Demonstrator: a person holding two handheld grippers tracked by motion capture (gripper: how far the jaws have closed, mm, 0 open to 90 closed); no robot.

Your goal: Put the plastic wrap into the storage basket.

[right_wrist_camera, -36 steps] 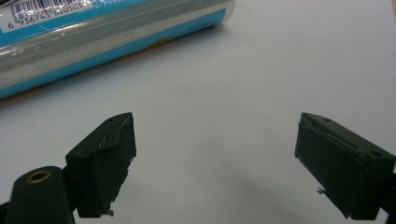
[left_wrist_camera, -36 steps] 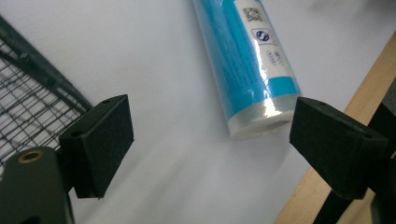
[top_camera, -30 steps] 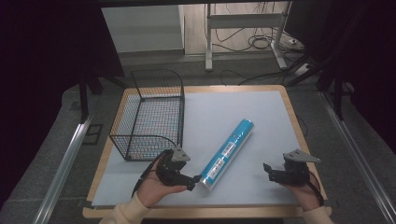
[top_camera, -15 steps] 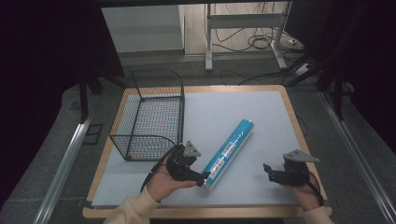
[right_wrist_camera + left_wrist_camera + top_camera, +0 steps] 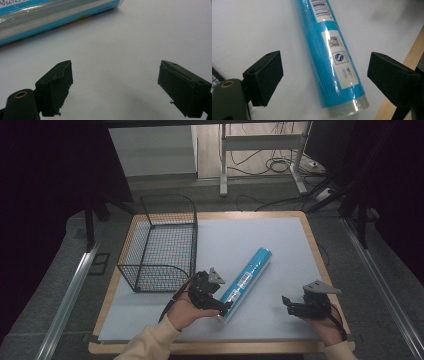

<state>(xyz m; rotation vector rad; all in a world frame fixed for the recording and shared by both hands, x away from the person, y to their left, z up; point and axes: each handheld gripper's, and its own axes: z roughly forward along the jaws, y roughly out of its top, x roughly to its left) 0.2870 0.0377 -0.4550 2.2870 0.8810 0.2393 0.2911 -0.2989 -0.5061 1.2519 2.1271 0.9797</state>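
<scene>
Blue tube (image 5: pixel 331 57) between left gripper (image 5: pixel 324 80) jaws.

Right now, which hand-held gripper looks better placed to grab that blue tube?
Left. The left hand-held gripper has its open jaws on either side of the blue tube near its end. The right hand-held gripper, also open, sits apart from it.

blue tube (image 5: pixel 332 57) label: barcode, QR code, "S" mark, digits "936743"

Left gripper (image 5: pixel 220 306) and right gripper (image 5: pixel 286 301) both low, fingers spread wide apart
</scene>
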